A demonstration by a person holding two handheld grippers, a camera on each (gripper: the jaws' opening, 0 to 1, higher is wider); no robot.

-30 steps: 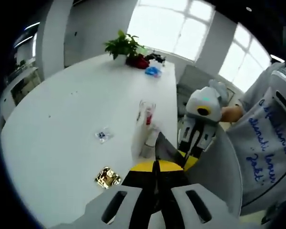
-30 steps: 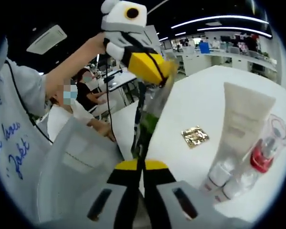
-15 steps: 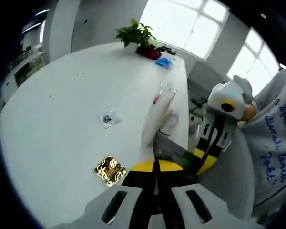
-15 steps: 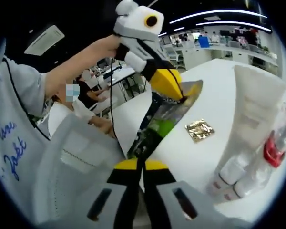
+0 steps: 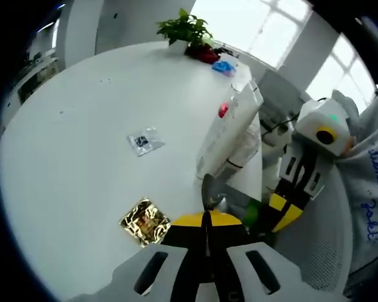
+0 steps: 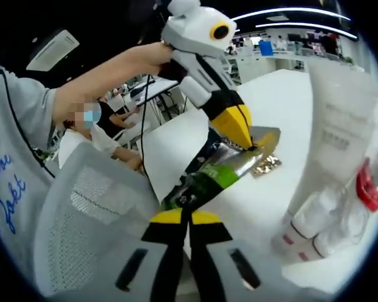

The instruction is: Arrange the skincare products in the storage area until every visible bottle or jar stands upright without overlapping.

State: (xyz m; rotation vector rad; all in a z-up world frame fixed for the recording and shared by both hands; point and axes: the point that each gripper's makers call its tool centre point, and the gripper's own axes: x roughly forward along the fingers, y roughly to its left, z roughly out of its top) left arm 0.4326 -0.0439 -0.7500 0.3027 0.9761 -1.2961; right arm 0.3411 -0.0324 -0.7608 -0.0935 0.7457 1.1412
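Sachet now tilted lower, both grippers' jaws clenched on its opposite ends.

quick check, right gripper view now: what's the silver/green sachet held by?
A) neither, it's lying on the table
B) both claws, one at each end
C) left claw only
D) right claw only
B: the silver and green sachet spans between the right claw, shut on its lower end, and the left claw, shut on its upper end, above the white table.

Shiny silver-green foil sachet; crinkled gold foil packet (glossy); smooth matt white table; mesh chair.
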